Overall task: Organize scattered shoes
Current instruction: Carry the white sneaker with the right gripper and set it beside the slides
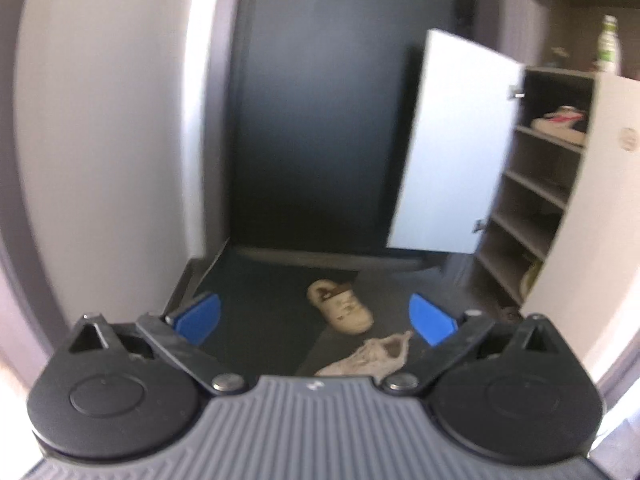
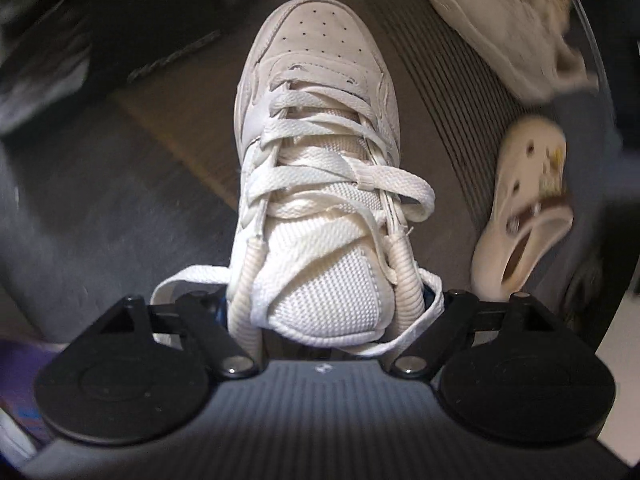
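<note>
- Nearest our right-wrist lens sits the white sneaker [image 2: 320,184], its tongue and collar filling the lower centre of the frame and its toe pointing toward the top; the right claw [image 2: 324,308] is clamped across that collar, with the blue pads almost hidden behind padding and laces.
- We judge the sneaker light but bulky: the sole looks stiff, while the mesh tongue and padded collar are soft and will give under pressure, so the grip may sag.
- Loose lace loops hang over both claw arms at the lower centre and could snag on release.
- We would take hold lower, on the firm heel counter, not on the tongue.
- At the right edge of this view a cream clog [image 2: 528,208] lies on the dark floor mat [image 2: 440,92]; another pale shoe [image 2: 500,24] sits at the upper right, blurred.
- In the left-wrist view our left claw [image 1: 316,318] stands wide apart and empty, low in the frame.
- Beyond it, the shoe cabinet [image 1: 536,200] stands open at the right, one sneaker already on an upper shelf, lower shelves largely free.
</note>
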